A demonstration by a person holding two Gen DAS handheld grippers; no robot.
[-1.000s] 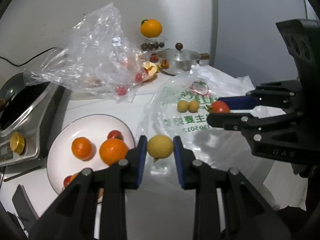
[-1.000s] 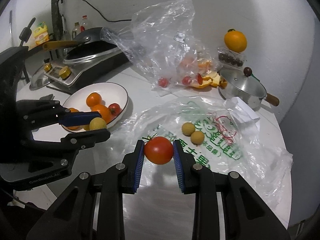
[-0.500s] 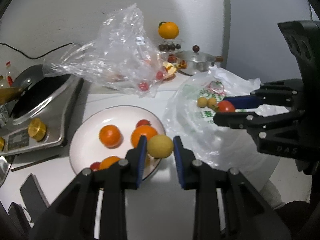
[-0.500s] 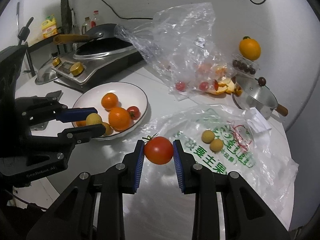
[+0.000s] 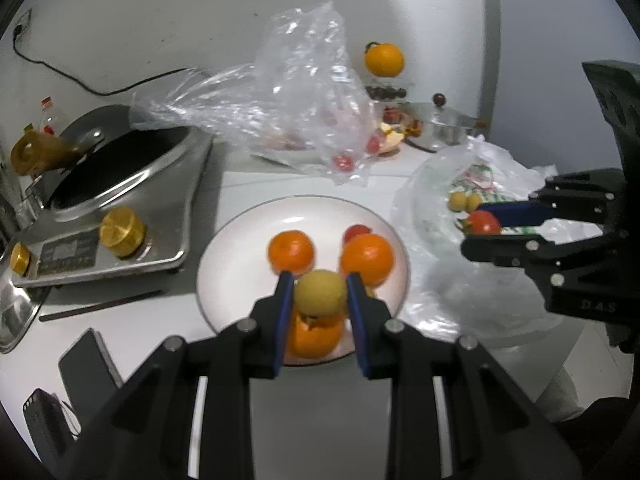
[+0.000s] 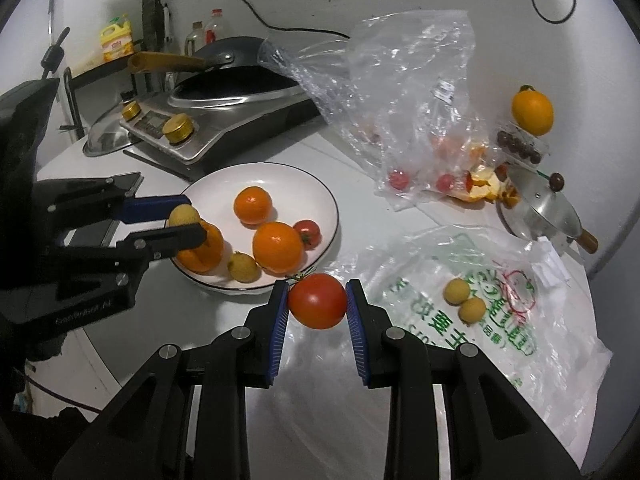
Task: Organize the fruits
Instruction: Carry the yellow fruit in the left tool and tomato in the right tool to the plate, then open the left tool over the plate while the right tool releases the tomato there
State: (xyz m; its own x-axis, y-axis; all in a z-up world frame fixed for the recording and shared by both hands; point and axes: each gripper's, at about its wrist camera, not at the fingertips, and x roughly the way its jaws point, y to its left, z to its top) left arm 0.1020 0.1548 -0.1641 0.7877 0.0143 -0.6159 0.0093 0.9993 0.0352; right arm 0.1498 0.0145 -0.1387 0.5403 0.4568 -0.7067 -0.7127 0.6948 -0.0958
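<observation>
Fruit first, going from my left: my left tongs (image 5: 320, 294) are clamped on a small round pale-yellow fruit (image 5: 320, 293), pads on its two sides at the widest part, and it hangs just above the round white plate with a thin dark rim (image 6: 320, 190), over an orange citrus at the plate's near edge. I judge it light, firm-skinned and a bit bruisable, so a gentle pinch across the middle suits it. Those tongs slant downward toward the plate

On the plate lie more orange citrus fruits (image 6: 277, 246), a small red tomato and another yellow fruit

My right tongs (image 6: 317, 301) grip a round red tomato with a green stalk (image 6: 317, 300) by its sides, above the tabletop between the plate's rim and the printed clear plastic bag (image 6: 500, 300). It looks smooth, slippery and soft enough to split under hard squeezing. These tongs also tilt down, aimed toward the plate's edge
</observation>
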